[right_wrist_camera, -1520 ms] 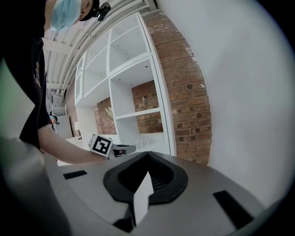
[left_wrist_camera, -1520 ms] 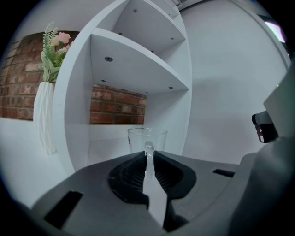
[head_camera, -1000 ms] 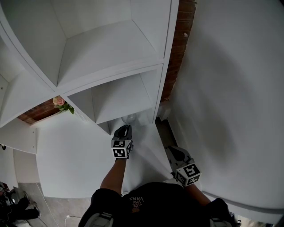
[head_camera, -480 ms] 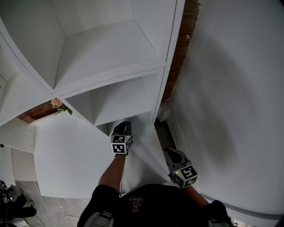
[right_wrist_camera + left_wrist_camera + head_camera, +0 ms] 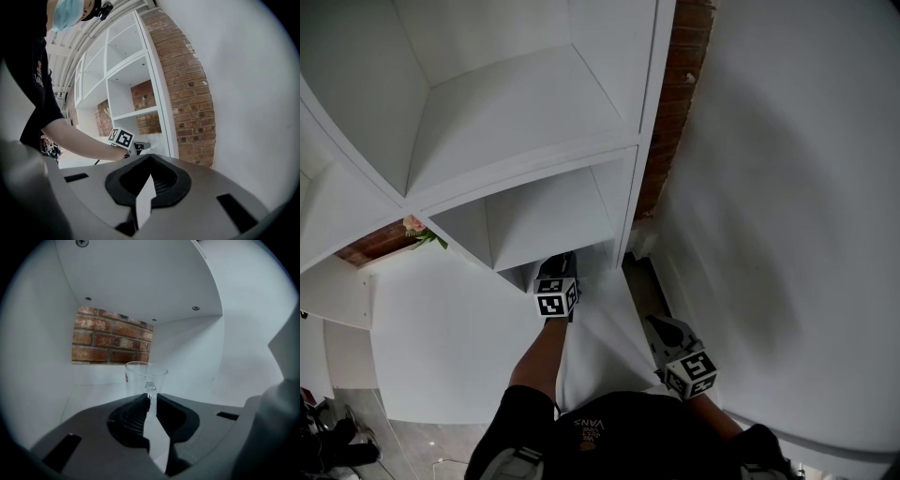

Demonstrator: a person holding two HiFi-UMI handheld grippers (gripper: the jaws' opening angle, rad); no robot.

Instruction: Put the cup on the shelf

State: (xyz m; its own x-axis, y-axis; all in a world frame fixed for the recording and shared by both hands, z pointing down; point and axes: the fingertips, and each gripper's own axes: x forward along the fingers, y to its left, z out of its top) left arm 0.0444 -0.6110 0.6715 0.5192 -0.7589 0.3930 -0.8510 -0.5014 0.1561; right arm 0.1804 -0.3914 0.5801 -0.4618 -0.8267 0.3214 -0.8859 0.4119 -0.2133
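A clear glass cup [image 5: 145, 376] stands upright just beyond my left gripper [image 5: 151, 395], which is shut on its handle. Cup and jaws are inside a white shelf compartment [image 5: 140, 282] with a brick back wall [image 5: 110, 341]. The jaws hide the cup's base, so I cannot tell whether it rests on the compartment floor. In the head view the left gripper [image 5: 558, 270] reaches into the lowest right opening of the shelf unit [image 5: 525, 159], and the cup is hidden there. My right gripper [image 5: 666, 328] hangs back near the person's body, shut and empty [image 5: 150, 158].
A white wall [image 5: 787, 187] rises on the right, with a strip of brick [image 5: 675, 103] between it and the shelf's side panel. A small pink flower [image 5: 414, 227] sits at the left of the shelf unit. The compartment's side walls stand close on both sides of the cup.
The left gripper has pushed forward into the lower shelf opening; the cup, visible at the opening's edge a second ago, is now hidden inside. The right gripper has stayed put.
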